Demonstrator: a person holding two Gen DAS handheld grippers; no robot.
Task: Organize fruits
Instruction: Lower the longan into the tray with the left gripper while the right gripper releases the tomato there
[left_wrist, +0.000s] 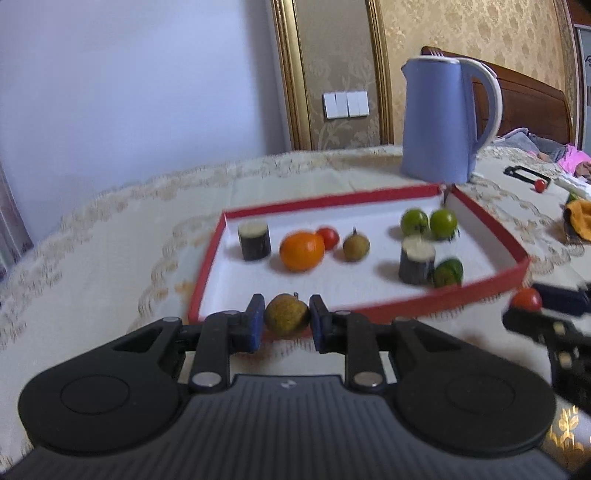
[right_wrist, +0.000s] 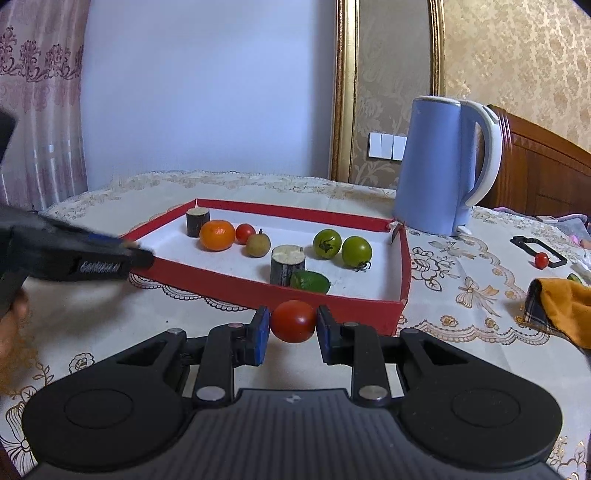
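Nearest the lens, the left gripper (left_wrist: 287, 320) was clamped on a brown longan (left_wrist: 286, 315) at lower centre, just before the near rim of the red tray (left_wrist: 491, 223). Likewise the right gripper (right_wrist: 290, 325) gripped a red tomato (right_wrist: 293, 321) before the tray's near wall. Inside the tray lay an orange (right_wrist: 217, 235), two green tomatoes (right_wrist: 327, 243), a lime (right_wrist: 310, 281) and two dark stumps (right_wrist: 287, 264). At upper right stood a blue kettle (right_wrist: 436, 166)
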